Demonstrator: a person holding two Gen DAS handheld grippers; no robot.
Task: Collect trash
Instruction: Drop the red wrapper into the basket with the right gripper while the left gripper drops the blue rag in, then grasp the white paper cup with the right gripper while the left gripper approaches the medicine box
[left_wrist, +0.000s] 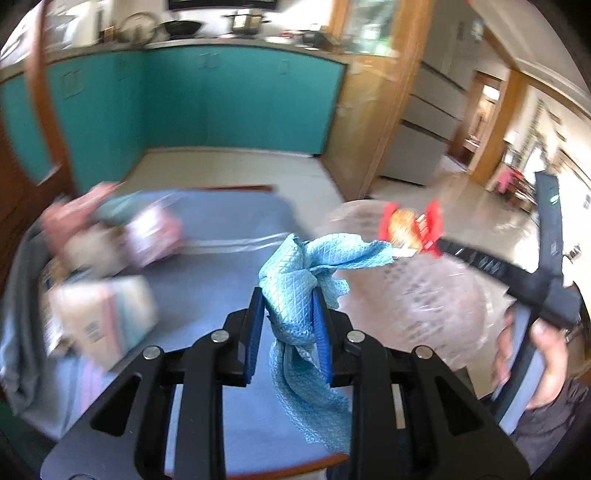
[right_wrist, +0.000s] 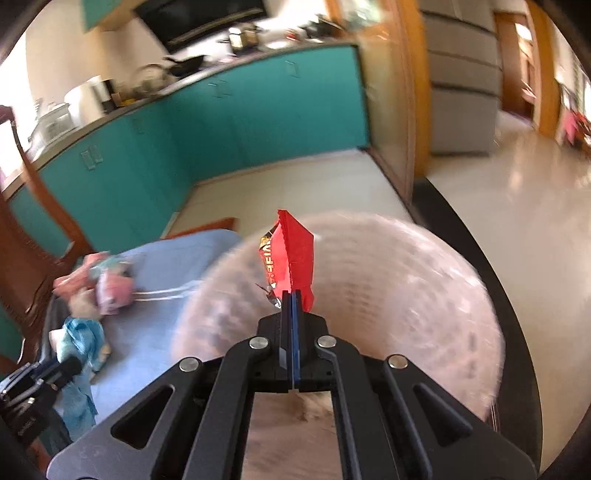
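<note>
The left gripper (left_wrist: 288, 295) angles down over the desk (left_wrist: 207, 280), which is covered in a blue-grey cloth, and it is clenched on a crumpled light-blue cloth (left_wrist: 295, 273). The cloth stands roughly upright between the blue pads: a bunched top rises above the fingertips with one flap reaching toward the right, and a long tail hangs down below the jaws.

The right gripper (right_wrist: 291, 295) also tilts downward, its jaws pressed together on the lower edge of a red snack wrapper (right_wrist: 290, 258). The wrapper stands nearly upright from the fingertips, its long axis running up and slightly left, its torn top edge uppermost. White letters run along the wrapper's length on a dark patch, but only fragments show and they cannot be read. In the left wrist view a hand (left_wrist: 532, 354) grips that tool's handle at the right, with the wrapper held just past the cloth's flap.

Beneath the wrapper sits a round pinkish basket (right_wrist: 406, 295), blurred, beside the desk. Blurred boxes and packets (left_wrist: 110, 266) lie on the desk's left side; their print is illegible. Teal cabinets (right_wrist: 221, 122) stand behind.
</note>
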